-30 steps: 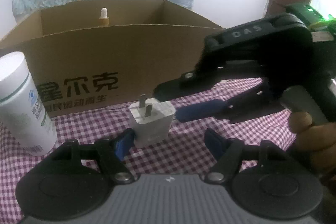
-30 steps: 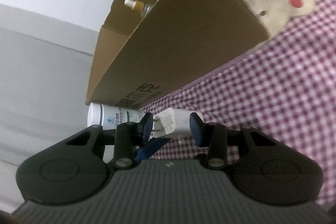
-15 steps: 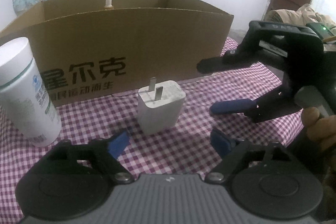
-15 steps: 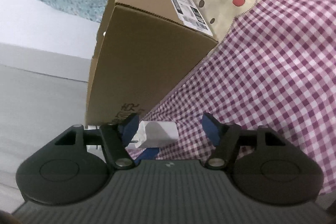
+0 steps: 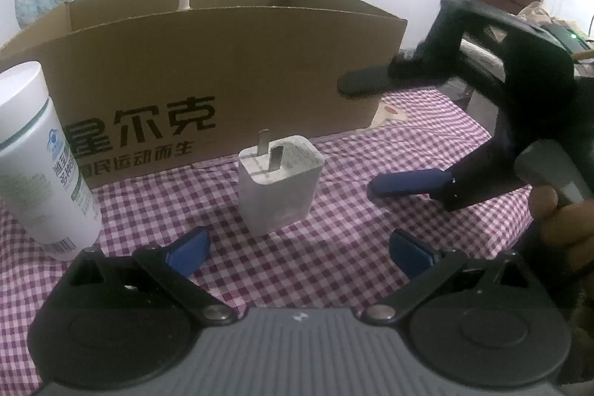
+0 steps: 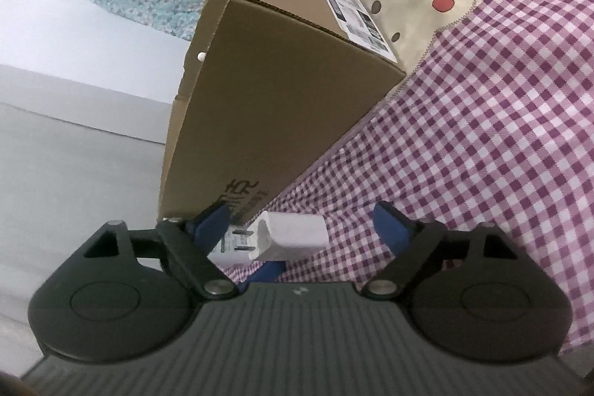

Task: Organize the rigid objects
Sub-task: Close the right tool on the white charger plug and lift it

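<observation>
Nearest the left gripper (image 5: 297, 249), its jaws stand wide with nothing between them, just short of the white charger (image 5: 280, 182). Half a second ago they were already open; a second ago one blue pad touched the charger, so the left has let it go and backed off. The charger now stands alone, prongs up, on the checked cloth (image 5: 334, 247), in front of the cardboard box (image 5: 230, 69). To the charger's right, the right gripper (image 5: 375, 136) has also drawn away, jaws spread and empty. Left of the charger stands a white bottle (image 5: 41, 162). Judged from this, the charger is reset upright and still awaits a fresh grasp before going into the box.
</observation>
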Available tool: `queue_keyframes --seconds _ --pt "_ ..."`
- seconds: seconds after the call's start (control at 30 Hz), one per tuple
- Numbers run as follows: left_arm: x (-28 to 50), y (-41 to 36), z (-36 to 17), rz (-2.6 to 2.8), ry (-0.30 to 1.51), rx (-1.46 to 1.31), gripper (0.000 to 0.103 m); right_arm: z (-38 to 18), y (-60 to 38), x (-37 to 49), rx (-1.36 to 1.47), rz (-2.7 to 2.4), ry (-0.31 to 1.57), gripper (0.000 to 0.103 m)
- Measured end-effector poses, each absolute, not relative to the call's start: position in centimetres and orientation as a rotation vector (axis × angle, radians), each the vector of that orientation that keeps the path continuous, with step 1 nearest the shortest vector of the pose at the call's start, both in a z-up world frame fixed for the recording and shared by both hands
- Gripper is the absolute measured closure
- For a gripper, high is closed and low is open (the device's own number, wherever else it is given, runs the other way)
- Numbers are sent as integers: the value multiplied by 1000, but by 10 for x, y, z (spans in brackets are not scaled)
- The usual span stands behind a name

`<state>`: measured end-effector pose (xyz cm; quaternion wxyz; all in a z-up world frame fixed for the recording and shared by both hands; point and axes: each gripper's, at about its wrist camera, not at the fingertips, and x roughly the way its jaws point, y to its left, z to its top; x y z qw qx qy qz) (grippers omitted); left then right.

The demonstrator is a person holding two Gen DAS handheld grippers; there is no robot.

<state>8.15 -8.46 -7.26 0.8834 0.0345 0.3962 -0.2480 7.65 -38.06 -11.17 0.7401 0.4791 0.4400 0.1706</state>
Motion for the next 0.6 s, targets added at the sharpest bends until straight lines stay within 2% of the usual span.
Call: queue_keyframes --seconds 0.1,0.6 --pt "81 -82 -71 -512 830 54 0 -110 -374 78 1062 398 953 1" --pt "80 -68 -73 -508 820 -19 0 -111 -375 82 1069 419 956 1"
